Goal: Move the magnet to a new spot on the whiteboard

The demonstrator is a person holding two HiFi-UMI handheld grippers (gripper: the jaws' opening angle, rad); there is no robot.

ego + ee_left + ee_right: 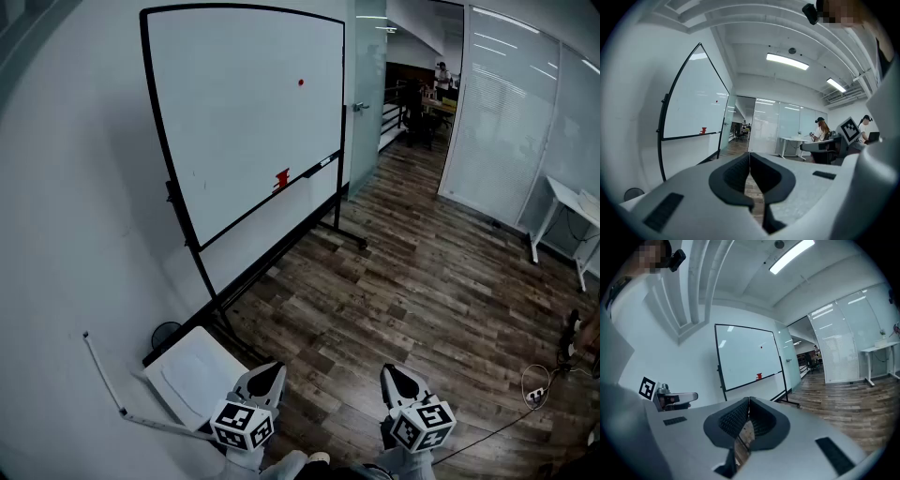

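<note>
Handling should be simple, as far as you can judge from here: the small round red magnet [301, 82] is probably light and rigid, a hard little disc clinging flat to the board. Expect it to resist a straight pull and to slip or snap back if your hold is shallow. Take it by its rim, one jaw on either side, with the pads as close to the board face as you can get them. Then tilt or slide it free rather than yanking. It reads only as a red dot, and you cannot make out its thickness or whether it has a knob. It sits in the upper right part of the large black-framed white whiteboard on its rolling stand [234, 112]. That puts it well above the red blocky object [281, 178] resting on the tray along the board's lower edge. Your grey left gripper [270, 371] and grey right gripper [397, 373] both hang low near your body over the dark wood-plank floor [412, 272], well apart from the board. Each has its jaws pressed together with nothing between them, so you will need to open one before you reach for the magnet.
</note>
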